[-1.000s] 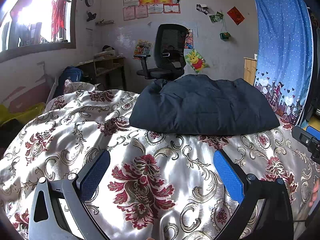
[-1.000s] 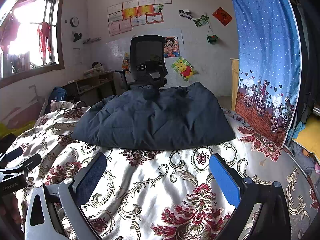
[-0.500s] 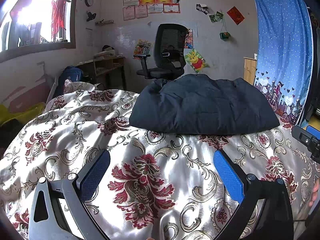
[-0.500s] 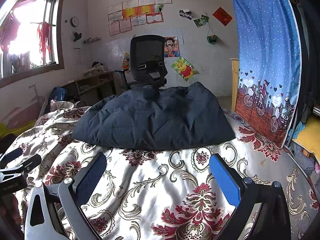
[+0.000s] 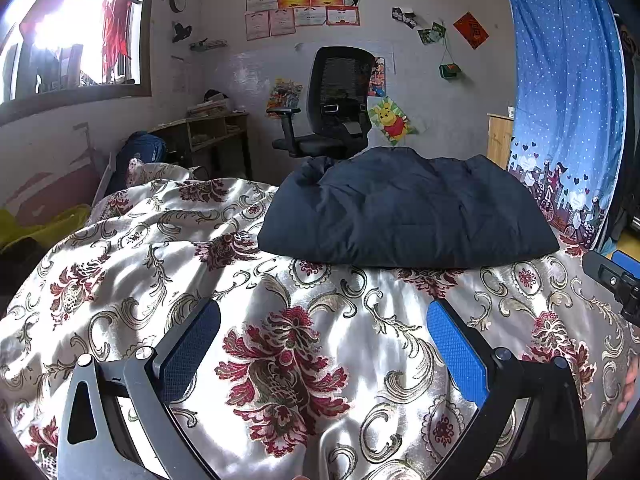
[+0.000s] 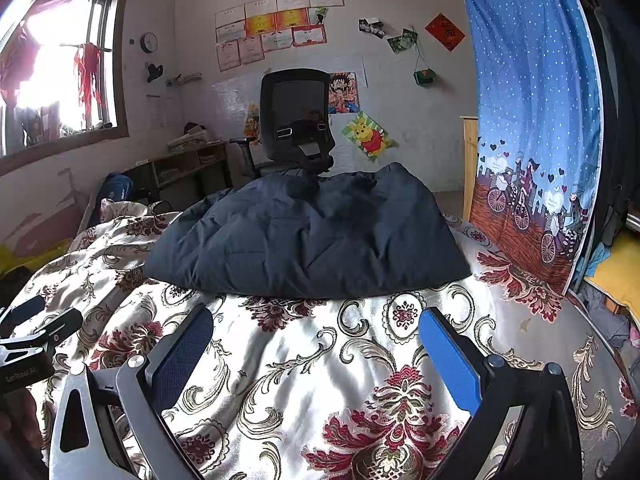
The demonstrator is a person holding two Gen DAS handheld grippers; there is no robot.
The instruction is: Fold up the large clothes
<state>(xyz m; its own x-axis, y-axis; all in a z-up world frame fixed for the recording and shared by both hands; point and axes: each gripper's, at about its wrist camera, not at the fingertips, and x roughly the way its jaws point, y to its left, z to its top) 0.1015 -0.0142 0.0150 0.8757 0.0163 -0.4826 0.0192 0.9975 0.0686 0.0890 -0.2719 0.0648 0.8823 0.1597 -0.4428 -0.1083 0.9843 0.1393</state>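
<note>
Two tools: both held low over the bed, fingers spread wide, nothing between them.

Left wrist view
Left tool (image 5: 323, 334): hovers above the bedspread, blue pads far apart and empty; it points toward 12 o'clock at the garment.
Dark padded jacket (image 5: 404, 212): lies as a puffy folded bundle at 12 o'clock on the far part of the bed, well apart from the fingertips.
Right tool (image 5: 614, 276): only a black-and-blue piece shows at 3 o'clock at the frame edge.
Bedspread (image 5: 288, 360): shiny white cloth with red flowers and gold scrolls, rumpled, sunlit in patches.
Room: window (image 5: 72, 40) at 10 o'clock, black office chair (image 5: 332, 100) behind the jacket at 12, blue dotted curtain (image 5: 568, 100) at 2.

Right wrist view
Right tool (image 6: 316, 342): same pose, jaws wide and gripping nothing, just above the spread.
Jacket (image 6: 312, 240): at 12 o'clock, resting on the bed, its near edge a little beyond the fingertips.
Left tool (image 6: 32, 332): part of it shows at 9 o'clock; how far it is spread cannot be told from this view.
Room: certificates (image 6: 276, 28) and a bear poster (image 6: 370, 138) on the wall, low shelf (image 6: 180, 164) at 10, curtain (image 6: 532, 120) at 2.
</note>
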